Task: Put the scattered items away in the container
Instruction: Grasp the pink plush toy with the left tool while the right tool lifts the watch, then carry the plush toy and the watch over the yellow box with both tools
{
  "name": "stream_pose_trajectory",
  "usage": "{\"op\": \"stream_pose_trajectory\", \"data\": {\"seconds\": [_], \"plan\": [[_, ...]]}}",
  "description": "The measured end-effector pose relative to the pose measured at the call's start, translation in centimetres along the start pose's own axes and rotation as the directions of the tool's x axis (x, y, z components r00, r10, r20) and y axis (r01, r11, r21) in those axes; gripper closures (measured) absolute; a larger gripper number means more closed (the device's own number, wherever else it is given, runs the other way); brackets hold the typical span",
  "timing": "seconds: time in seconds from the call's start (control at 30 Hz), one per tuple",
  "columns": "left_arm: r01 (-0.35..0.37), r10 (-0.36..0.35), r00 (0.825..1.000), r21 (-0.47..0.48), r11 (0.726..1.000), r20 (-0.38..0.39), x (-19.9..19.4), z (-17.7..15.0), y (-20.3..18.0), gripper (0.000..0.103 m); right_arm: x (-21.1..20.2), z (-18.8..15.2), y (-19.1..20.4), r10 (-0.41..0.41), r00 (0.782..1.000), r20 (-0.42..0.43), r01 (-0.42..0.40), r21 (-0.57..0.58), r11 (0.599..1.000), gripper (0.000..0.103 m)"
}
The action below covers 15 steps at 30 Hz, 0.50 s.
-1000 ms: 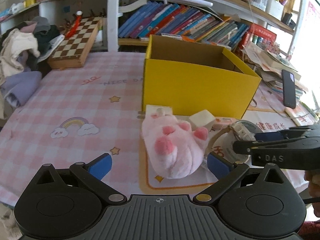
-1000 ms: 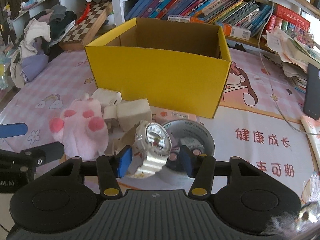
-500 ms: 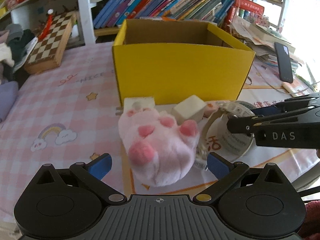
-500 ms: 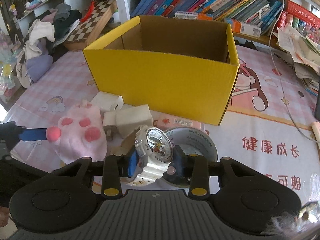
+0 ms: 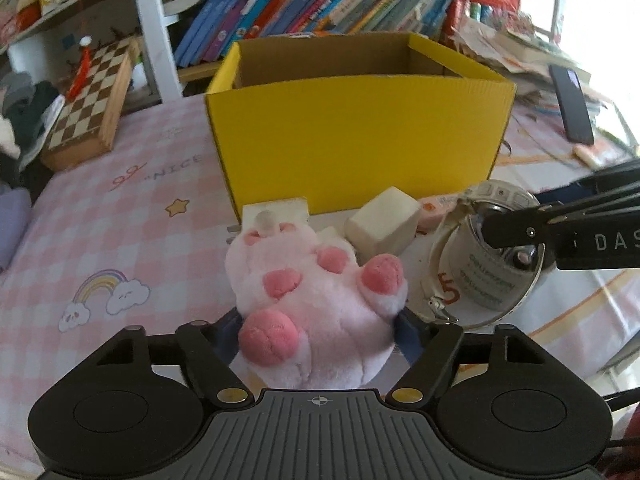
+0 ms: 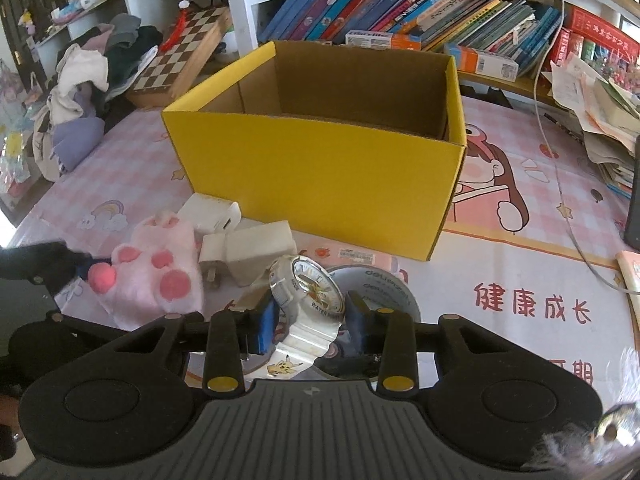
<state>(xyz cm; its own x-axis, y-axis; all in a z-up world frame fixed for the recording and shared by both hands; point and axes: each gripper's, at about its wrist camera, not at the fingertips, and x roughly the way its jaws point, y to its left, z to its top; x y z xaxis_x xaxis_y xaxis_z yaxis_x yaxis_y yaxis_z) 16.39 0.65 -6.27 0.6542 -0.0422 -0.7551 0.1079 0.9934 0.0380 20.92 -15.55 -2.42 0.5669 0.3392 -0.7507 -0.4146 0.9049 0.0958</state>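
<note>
An open yellow cardboard box (image 5: 356, 136) stands on the pink tablecloth; it also shows in the right wrist view (image 6: 320, 168). My left gripper (image 5: 320, 332) is shut on a pink plush paw (image 5: 316, 300), also seen from the right wrist (image 6: 152, 276). My right gripper (image 6: 310, 320) is shut on a white wristwatch (image 6: 308, 296), held just above a roll of grey tape (image 6: 376, 292). In the left wrist view the watch (image 5: 496, 204) and tape (image 5: 488, 280) sit at the right. White chargers (image 6: 256, 252) lie in front of the box.
A chessboard (image 5: 88, 104) leans at the back left beside a pile of clothes (image 6: 84, 80). Bookshelves (image 6: 400, 8) run behind the box. Stacked papers (image 6: 600, 120) and a dark phone (image 5: 570, 100) lie at the right. A pink packet (image 6: 352, 256) lies by the box.
My left gripper closed in on the plush paw and now grips it. My right gripper tightened on the watch and lifted it slightly toward the box.
</note>
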Motion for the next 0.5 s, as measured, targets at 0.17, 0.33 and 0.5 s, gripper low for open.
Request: {"op": "stream_pose_trajectory", "data": {"seconds": [0.17,0.33,0.5], "plan": [[-0.007,0.009,1.0,-0.059,0.998,0.027,-1.3,0.1,1.1,0.033,-0.9,0.9,-0.5,0.024,0.999,0.035,-0.025,0.021,0.999,0.071],[0.001,0.005,0.998,-0.088,0.996,0.066,-3.1,0.9,1.6,0.033,-2.1,2.3,-1.1,0.062,0.994,0.087,-0.066,0.044,0.997,0.071],[0.01,0.005,0.985,-0.086,0.996,0.173,-5.9,2.6,1.8,0.033,-3.3,3.7,-1.7,0.098,0.985,0.14,-0.108,0.064,0.992,0.071]]}}
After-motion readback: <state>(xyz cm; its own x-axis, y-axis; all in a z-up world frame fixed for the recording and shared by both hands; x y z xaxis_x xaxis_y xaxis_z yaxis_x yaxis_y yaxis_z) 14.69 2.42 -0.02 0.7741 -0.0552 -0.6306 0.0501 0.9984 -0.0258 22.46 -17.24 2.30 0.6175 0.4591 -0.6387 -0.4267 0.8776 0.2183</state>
